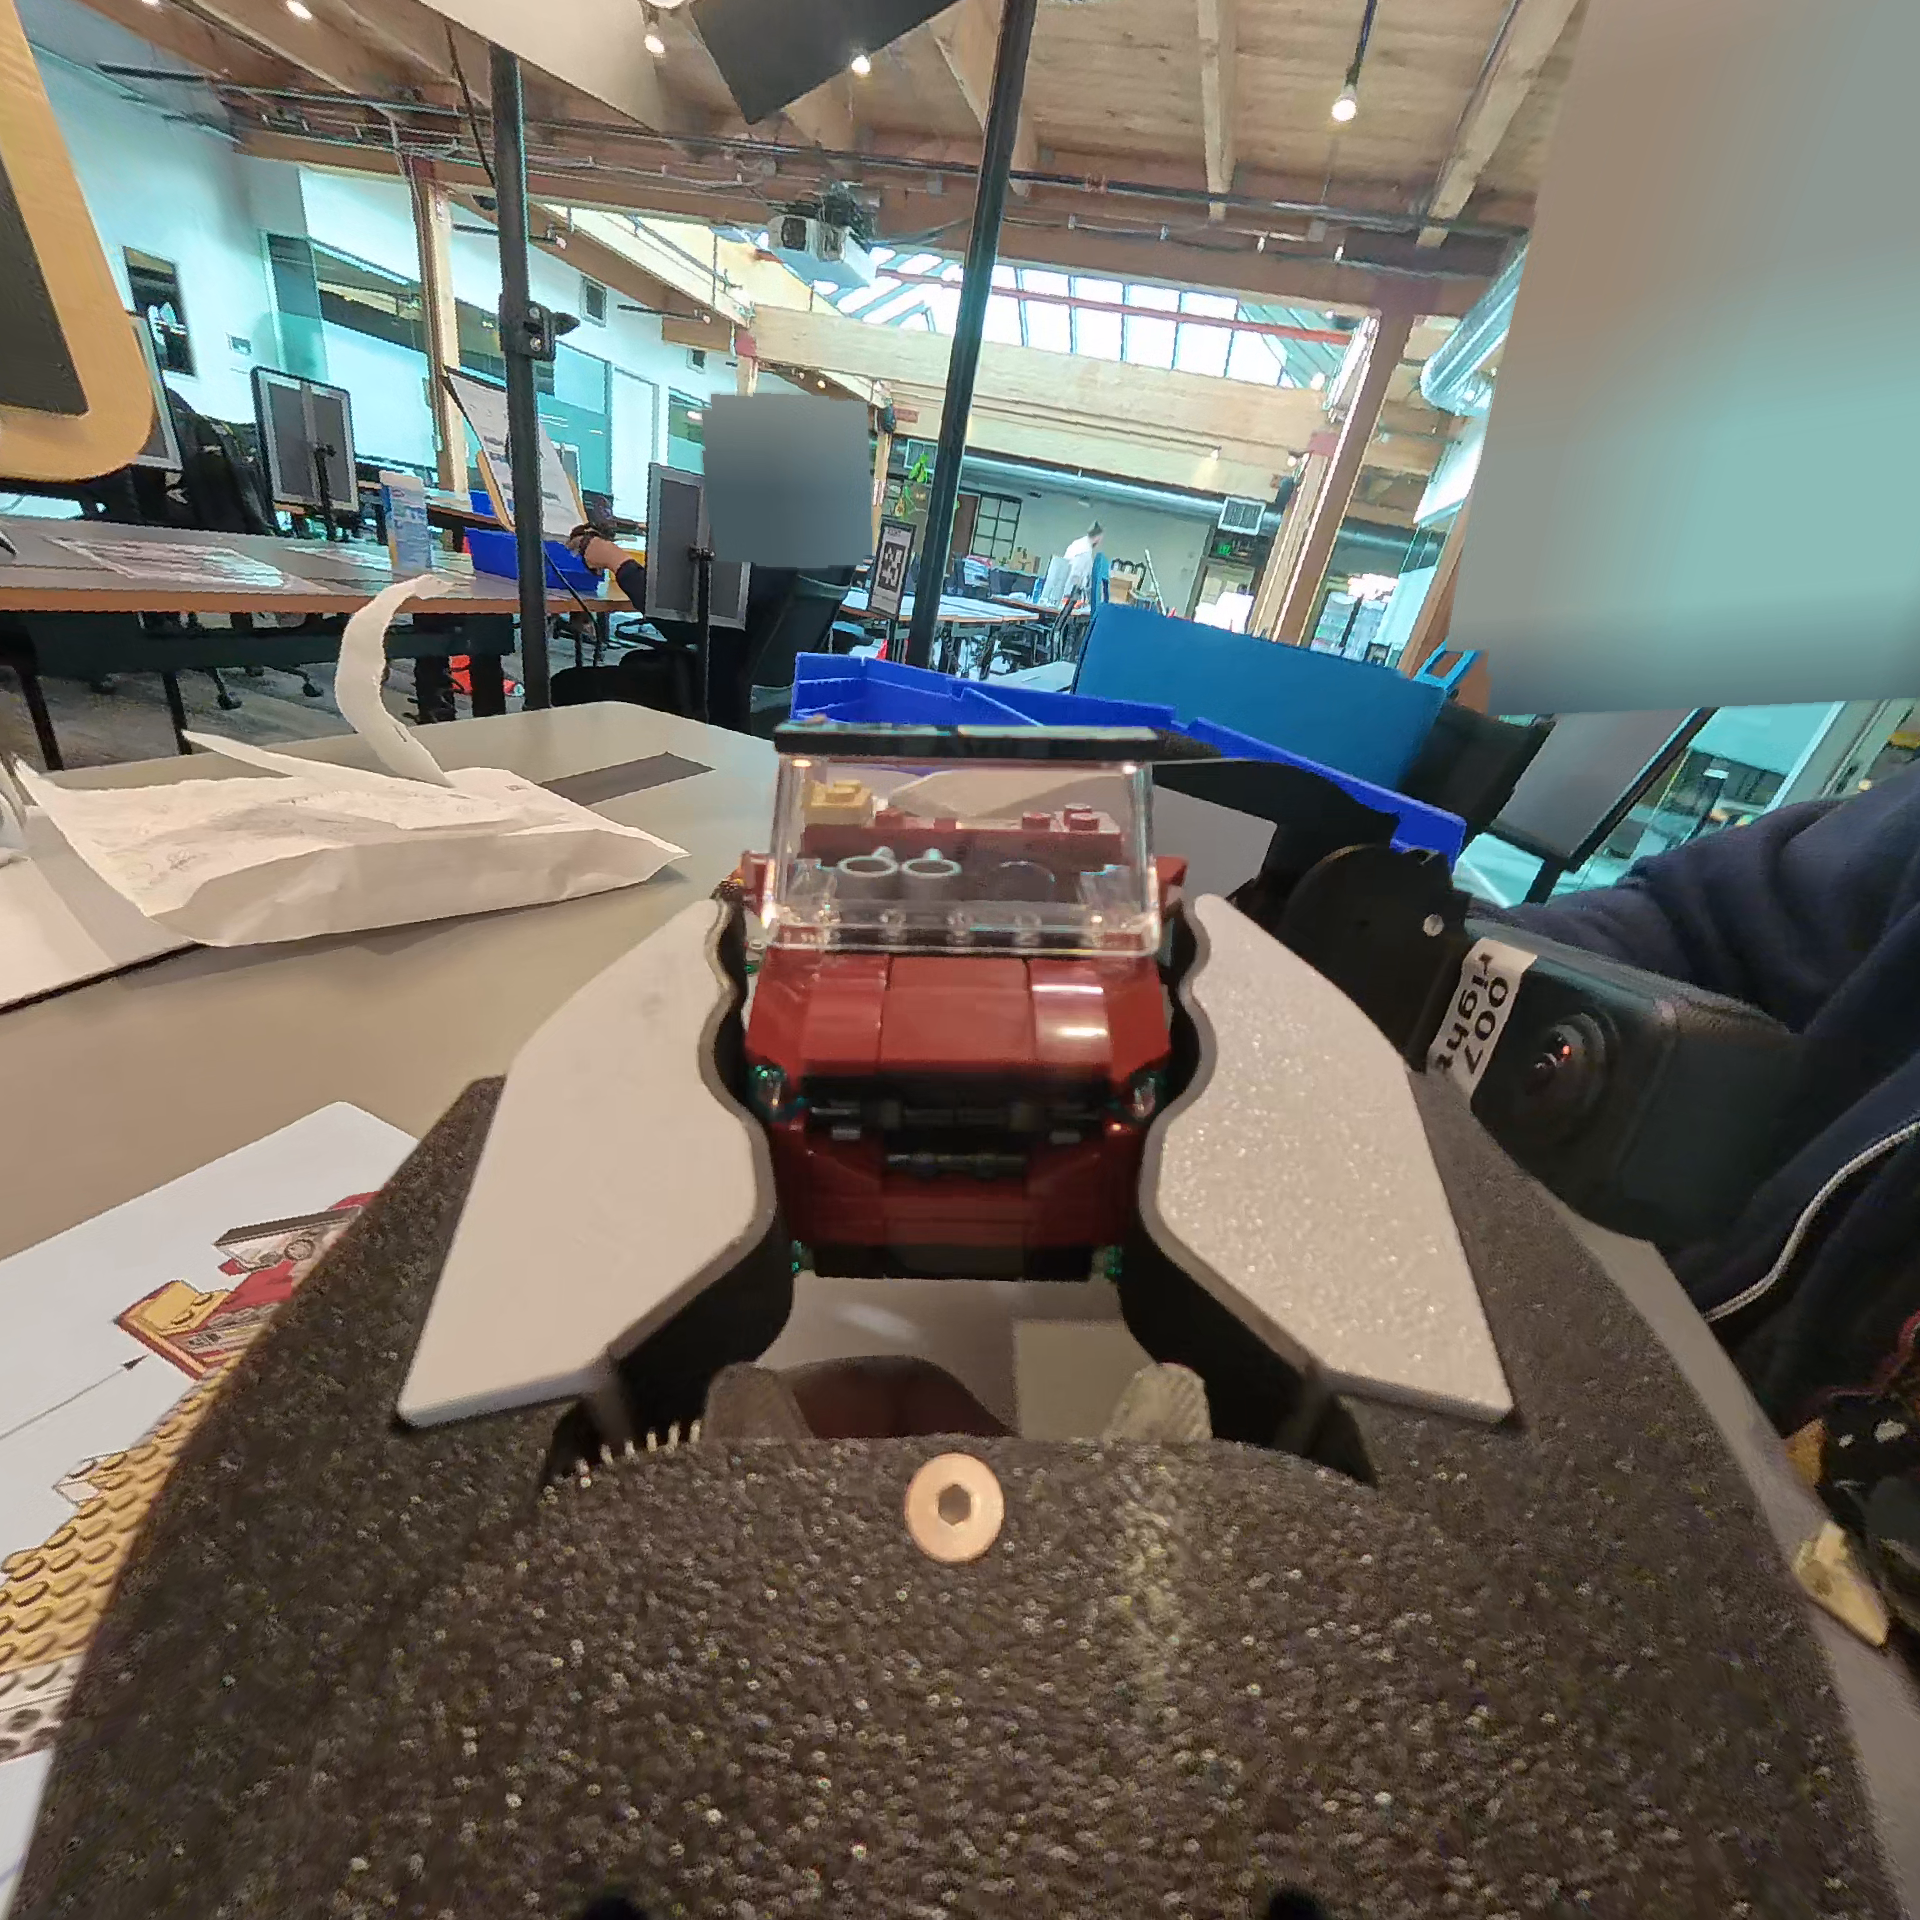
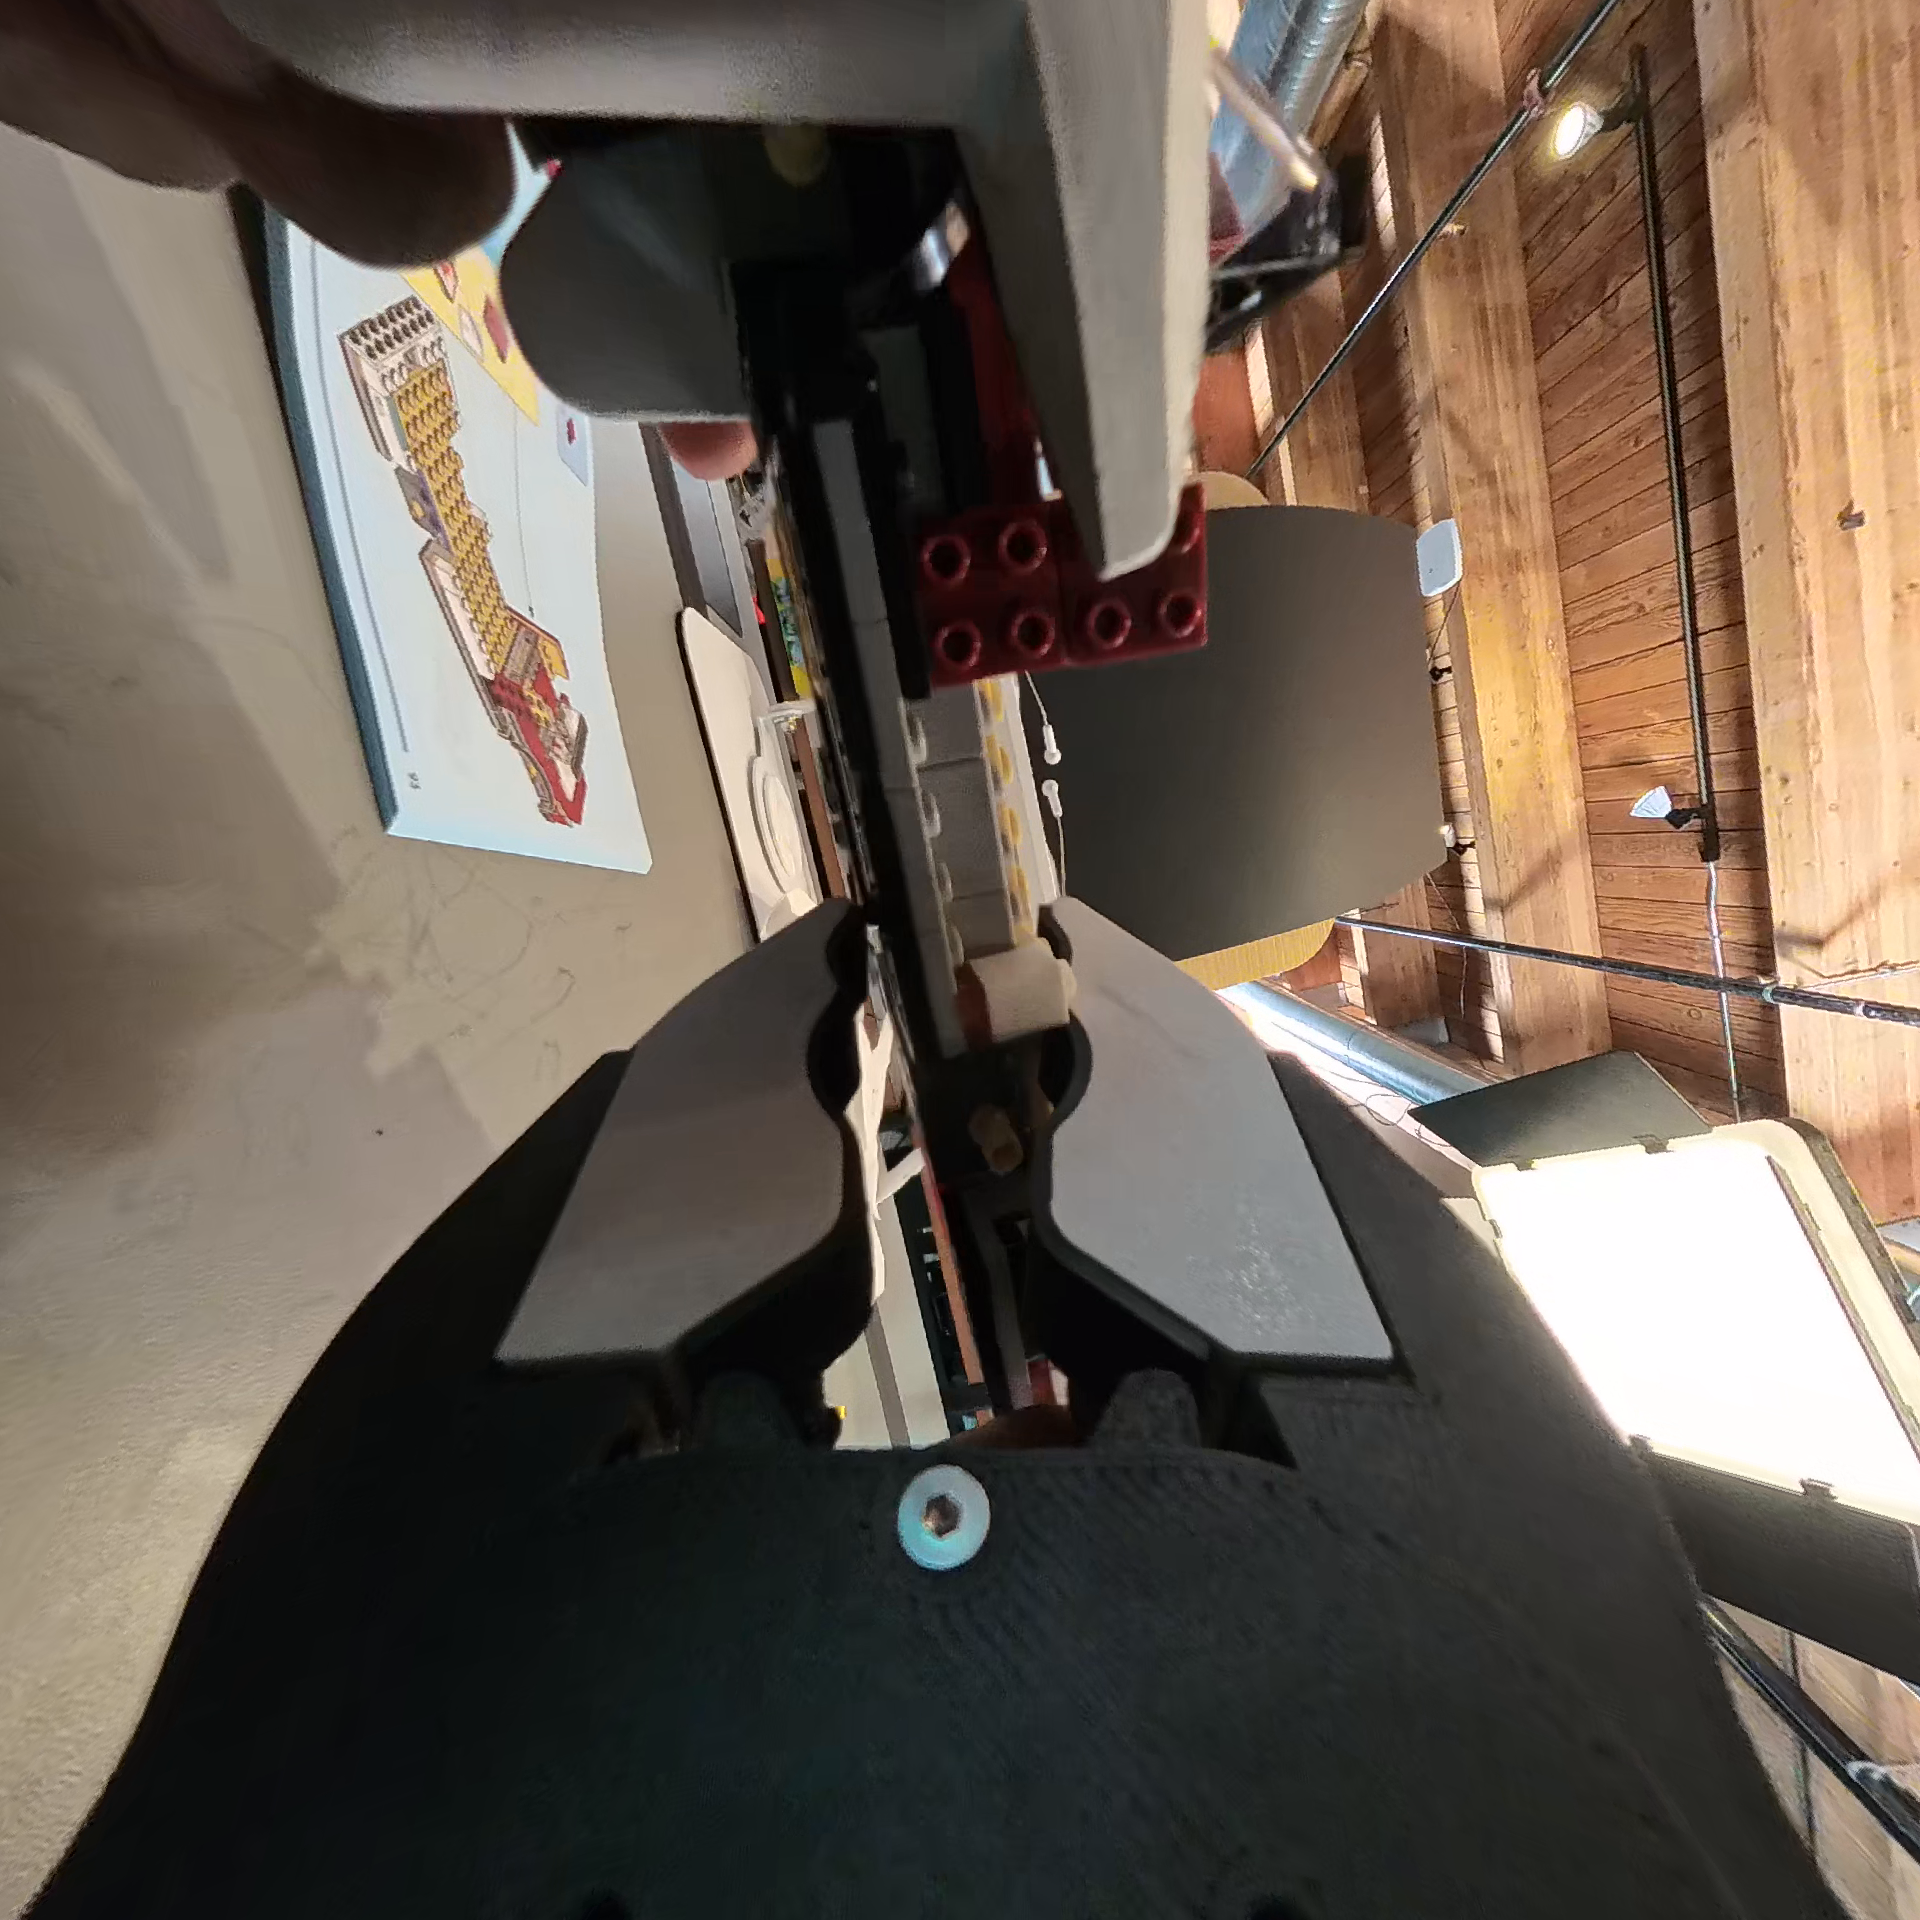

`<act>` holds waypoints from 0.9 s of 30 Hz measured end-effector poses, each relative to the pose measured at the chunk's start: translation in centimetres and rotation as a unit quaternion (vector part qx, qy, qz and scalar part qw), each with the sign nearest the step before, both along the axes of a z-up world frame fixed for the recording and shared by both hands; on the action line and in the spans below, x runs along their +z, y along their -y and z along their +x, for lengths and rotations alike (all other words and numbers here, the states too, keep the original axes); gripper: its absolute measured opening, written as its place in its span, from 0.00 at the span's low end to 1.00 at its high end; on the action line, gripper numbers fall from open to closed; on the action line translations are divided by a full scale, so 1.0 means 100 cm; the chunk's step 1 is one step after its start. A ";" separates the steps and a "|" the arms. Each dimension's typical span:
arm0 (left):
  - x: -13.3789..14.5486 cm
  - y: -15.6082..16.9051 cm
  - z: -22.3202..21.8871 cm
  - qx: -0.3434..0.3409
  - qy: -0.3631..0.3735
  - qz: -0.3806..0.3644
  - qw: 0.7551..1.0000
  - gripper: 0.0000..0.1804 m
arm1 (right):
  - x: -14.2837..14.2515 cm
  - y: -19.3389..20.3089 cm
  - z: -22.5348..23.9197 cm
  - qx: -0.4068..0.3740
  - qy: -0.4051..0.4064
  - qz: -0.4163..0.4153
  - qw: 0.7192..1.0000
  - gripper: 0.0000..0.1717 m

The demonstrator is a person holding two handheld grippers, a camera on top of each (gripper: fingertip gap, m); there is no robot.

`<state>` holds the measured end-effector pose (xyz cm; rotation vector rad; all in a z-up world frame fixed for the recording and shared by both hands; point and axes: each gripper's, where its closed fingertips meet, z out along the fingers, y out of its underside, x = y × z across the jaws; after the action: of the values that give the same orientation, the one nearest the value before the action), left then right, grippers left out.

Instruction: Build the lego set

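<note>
My left gripper [image 1: 956, 925] is shut on a dark red brick-built car [image 1: 956, 1049] with a clear windshield [image 1: 961, 862], pads on both sides, held above the grey table [image 1: 260, 1039]. A black roof plate [image 1: 966, 736] lies on top of the windshield. My right gripper [image 1: 1351, 894] reaches in from the right behind the car. In the right wrist view my right gripper [image 2: 956, 971] is shut on the end of this long black plate [image 2: 883, 831], which carries grey and cream parts. Beyond it are the car's dark red studded bricks [image 2: 1060, 592] and a left-gripper finger [image 2: 1101, 312].
An open instruction booklet [image 1: 156, 1299] lies at the front left of the table; it also shows in the right wrist view [image 2: 468, 582]. A white paper bag [image 1: 312, 842] lies to the left. Blue bins [image 1: 1247, 707] stand behind the car. A person's dark sleeve [image 1: 1766, 935] is at the right. My hands' fingertips stand some 6 cm from each other.
</note>
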<state>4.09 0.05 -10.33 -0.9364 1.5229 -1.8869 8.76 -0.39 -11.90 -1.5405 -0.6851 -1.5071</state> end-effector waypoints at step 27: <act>-0.017 0.001 0.008 0.027 -0.016 0.112 0.993 0.62 | -0.001 0.001 0.001 -0.001 -0.022 0.002 1.000 0.14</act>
<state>4.89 -0.05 -12.01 -0.8978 1.6706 -1.6297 8.86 -0.53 -11.96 -1.5668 -0.6543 -1.4718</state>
